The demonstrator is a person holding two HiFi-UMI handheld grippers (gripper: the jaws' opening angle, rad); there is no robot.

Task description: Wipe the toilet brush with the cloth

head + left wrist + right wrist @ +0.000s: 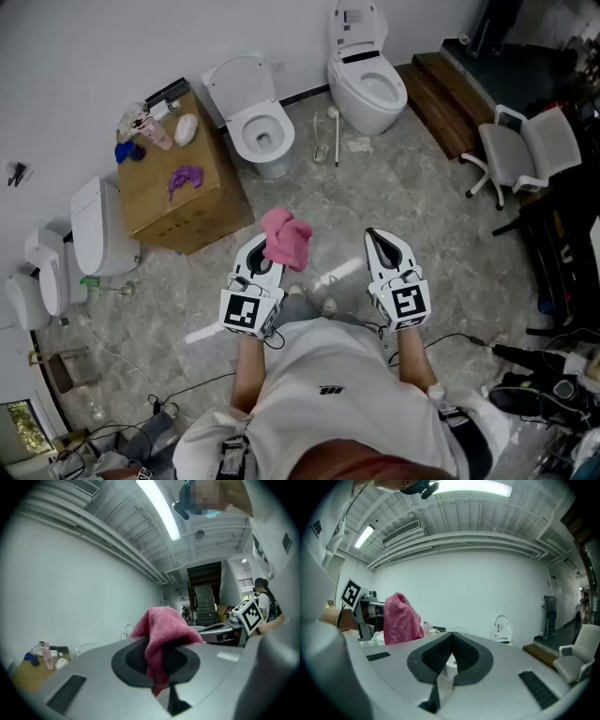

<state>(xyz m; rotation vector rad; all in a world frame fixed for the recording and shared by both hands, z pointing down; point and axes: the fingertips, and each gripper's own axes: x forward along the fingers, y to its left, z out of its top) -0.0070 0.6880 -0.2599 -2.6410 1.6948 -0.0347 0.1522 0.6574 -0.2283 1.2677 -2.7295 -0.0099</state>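
In the head view my left gripper (269, 251) is shut on a pink cloth (286, 238), which bunches up above its tips. The left gripper view shows the cloth (163, 626) pinched between the dark pads (133, 660), a tail hanging down. My right gripper (374, 235) is level beside it, shut with nothing in it. In the right gripper view its pads (436, 654) meet at the tip. The white toilet brush (335, 133) stands far ahead on the floor between two toilets, well away from both grippers.
A cardboard box (178, 202) with bottles and a purple rag stands ahead on the left. Two white toilets (258, 127) (367, 84) sit by the far wall, and more fixtures (94, 234) stand at the left. An office chair (525, 150) and a wooden step (450, 103) are on the right. Cables lie near my feet.
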